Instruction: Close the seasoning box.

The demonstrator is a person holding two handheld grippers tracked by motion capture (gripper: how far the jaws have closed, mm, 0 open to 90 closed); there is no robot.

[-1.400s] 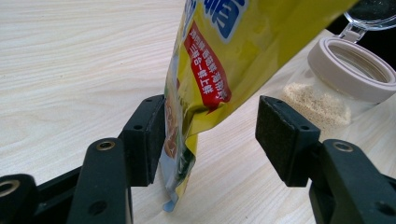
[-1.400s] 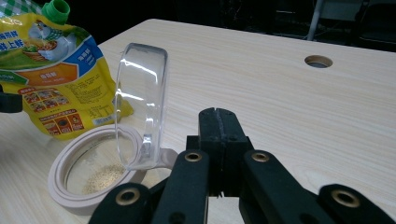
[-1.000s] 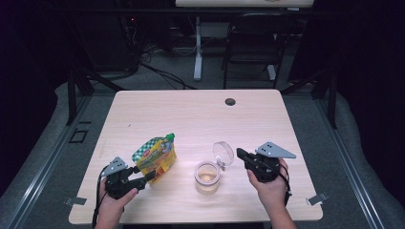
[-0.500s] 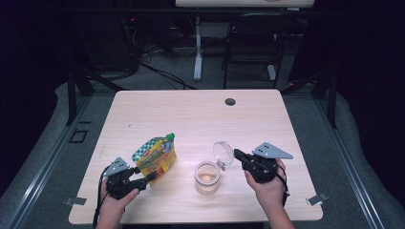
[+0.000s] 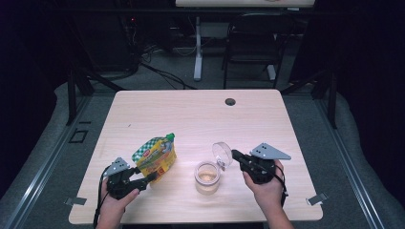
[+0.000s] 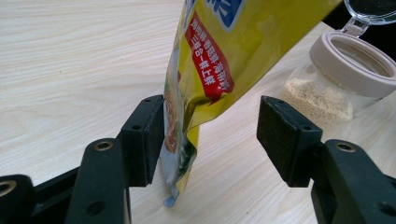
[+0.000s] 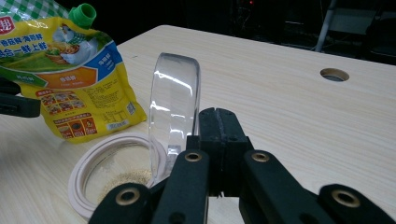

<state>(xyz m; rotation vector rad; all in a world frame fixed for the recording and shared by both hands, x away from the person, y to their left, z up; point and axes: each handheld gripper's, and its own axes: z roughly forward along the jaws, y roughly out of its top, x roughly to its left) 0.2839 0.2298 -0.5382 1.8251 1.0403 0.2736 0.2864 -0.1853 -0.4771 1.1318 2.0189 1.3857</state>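
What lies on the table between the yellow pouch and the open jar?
Nothing: in the high view, bare wood of the table separates the yellow pouch from the jar. The left gripper view shows that same bare strip.

Pouch: we see a yellow stand-up pouch with a green-checked top and a green screw cap; red and blue label panels carry print.
Pouch pose: it stands on the bench, leaning, cap corner uppermost, near the front left.
Pouch base: we see its lower edge creased, the bottom corner touching the wood.
Jar: a small clear jar with a beige collar, just right of the pouch, apart from it.
Jar state: open; we see a shallow layer of pale granules inside.
Lid: a clear round hinged lid stands upright at the jar's rim.
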